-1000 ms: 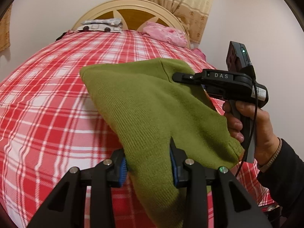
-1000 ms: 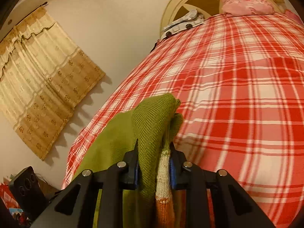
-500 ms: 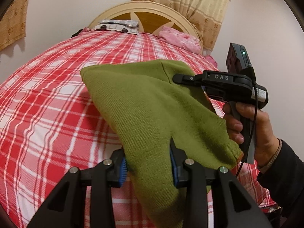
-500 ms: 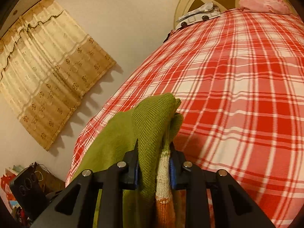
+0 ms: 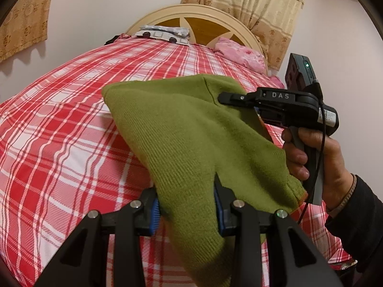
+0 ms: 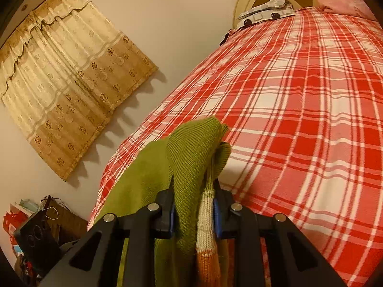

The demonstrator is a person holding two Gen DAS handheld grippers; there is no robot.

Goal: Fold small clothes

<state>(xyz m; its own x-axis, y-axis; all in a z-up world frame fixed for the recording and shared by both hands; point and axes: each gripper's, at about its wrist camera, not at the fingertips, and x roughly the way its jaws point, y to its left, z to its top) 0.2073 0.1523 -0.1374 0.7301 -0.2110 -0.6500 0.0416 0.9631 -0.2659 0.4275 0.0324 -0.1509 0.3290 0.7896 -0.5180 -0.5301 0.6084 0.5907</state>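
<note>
sweater [image 5: 191,138] unmoved, right gripper [image 5: 223,98] reads "das"

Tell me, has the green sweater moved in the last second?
Yes, slightly. The green sweater swung leftward with the camera: the headboard behind it has slid right in the left wrist view.

Green knitted garment held up over the bed

The green knitted garment [image 5: 191,141] hung stretched in the air above the red checked bedspread [image 5: 59,131], not lying on it. Its ribbed cloth was doubled over, one top corner jutting left. In the right wrist view, cream and orange stripes [image 6: 207,236] showed between its bunched green folds.
</note>
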